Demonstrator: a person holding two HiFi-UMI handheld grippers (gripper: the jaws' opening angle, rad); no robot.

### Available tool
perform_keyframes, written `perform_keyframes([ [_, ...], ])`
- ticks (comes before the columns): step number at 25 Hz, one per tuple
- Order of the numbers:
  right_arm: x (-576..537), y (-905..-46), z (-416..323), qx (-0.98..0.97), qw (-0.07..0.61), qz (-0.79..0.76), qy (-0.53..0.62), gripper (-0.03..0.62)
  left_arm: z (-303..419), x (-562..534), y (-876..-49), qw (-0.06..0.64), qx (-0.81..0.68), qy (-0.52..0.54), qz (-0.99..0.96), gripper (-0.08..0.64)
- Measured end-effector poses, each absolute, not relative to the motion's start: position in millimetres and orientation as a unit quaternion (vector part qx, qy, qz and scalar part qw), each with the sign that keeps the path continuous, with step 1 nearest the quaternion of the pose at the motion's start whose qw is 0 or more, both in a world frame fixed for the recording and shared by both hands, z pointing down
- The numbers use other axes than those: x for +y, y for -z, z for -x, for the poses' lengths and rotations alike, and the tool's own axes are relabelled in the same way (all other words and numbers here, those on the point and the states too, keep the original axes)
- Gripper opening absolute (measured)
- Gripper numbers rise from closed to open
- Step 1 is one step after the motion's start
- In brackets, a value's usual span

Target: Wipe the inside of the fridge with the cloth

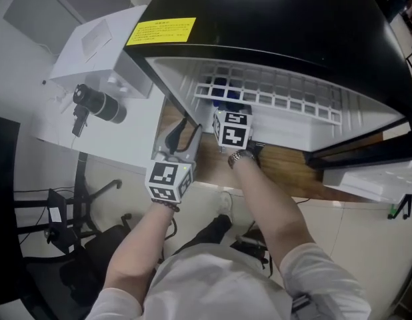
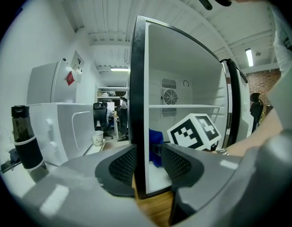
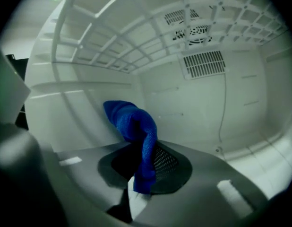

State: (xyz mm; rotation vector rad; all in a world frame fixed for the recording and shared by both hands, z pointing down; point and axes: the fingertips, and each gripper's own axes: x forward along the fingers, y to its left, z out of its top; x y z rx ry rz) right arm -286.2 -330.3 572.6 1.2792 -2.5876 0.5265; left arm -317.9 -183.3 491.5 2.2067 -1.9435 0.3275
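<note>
The black fridge (image 1: 279, 19) stands open on a wooden table, its inside white. My right gripper (image 3: 142, 167) is inside it, below the wire shelf (image 1: 273, 95), and is shut on the blue cloth (image 3: 134, 124). The cloth bunches up ahead of the pads, close to the left inner wall; it also shows in the left gripper view as the blue cloth (image 2: 155, 145). My left gripper (image 2: 147, 167) straddles the front edge of the fridge's left wall (image 2: 139, 103). A slim gap shows beside its right pad (image 2: 176, 164).
A white appliance (image 1: 103, 42) with a black bottle (image 1: 99, 104) stands left of the fridge. The fridge door (image 1: 373, 175) hangs open at the right. A vent grille (image 3: 201, 63) is on the back wall. A paper cup (image 2: 98, 137) sits beyond.
</note>
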Motion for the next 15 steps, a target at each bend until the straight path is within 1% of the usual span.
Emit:
perform_keyframes([
  [5,-333,-585,297,-0.871,0.147,-0.438,-0.167,0.055,320,-183,-491,0.088,-0.652,-0.112,-0.744,0.152],
  [8,-335,-590,290,-0.861,0.173,-0.451,-0.160,0.055,325,-183,-492,0.089,-0.656,-0.112,-0.741,0.152],
  [15,-342,-595,258,-0.840,0.188,-0.481,-0.168,0.055,328,-181,-497,0.095,-0.663,-0.112,-0.734,0.152],
])
